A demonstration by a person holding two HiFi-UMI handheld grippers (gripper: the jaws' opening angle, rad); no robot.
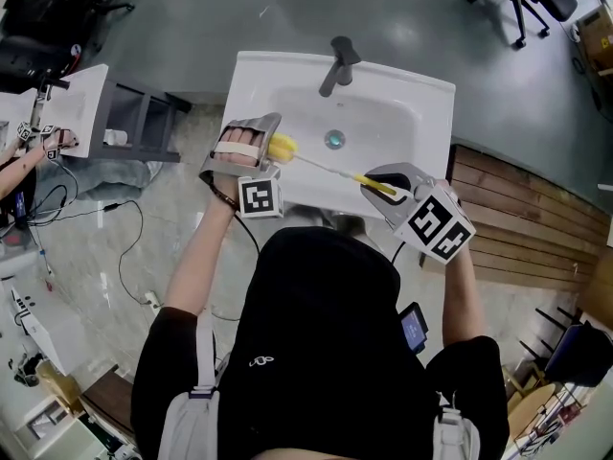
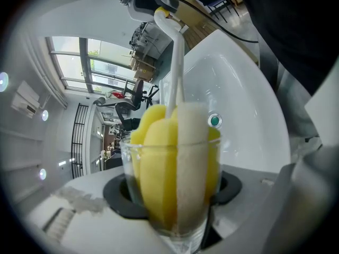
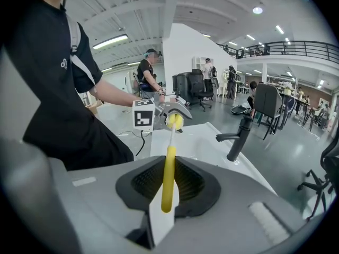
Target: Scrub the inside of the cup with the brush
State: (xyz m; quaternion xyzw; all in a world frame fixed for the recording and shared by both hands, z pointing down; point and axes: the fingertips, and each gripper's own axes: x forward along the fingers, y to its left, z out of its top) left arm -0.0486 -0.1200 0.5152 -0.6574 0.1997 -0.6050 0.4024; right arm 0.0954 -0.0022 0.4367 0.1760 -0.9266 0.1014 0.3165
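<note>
My left gripper (image 1: 257,144) is shut on a clear glass cup (image 2: 172,194), held over the left side of the white sink (image 1: 383,123). The brush's yellow and white sponge head (image 2: 175,163) fills the inside of the cup and sticks out of its mouth (image 1: 282,148). A thin white shaft (image 1: 326,168) runs from the head to the yellow handle (image 3: 168,181). My right gripper (image 1: 381,186) is shut on that handle, over the sink's front rim. In the right gripper view the left gripper (image 3: 172,115) with the sponge head (image 3: 175,121) shows beyond the shaft.
A dark faucet (image 1: 338,63) stands at the back of the sink, and the drain (image 1: 334,140) lies in the bowl's middle. A wooden slatted platform (image 1: 527,218) is on the right. Cables trail on the floor at the left (image 1: 105,228).
</note>
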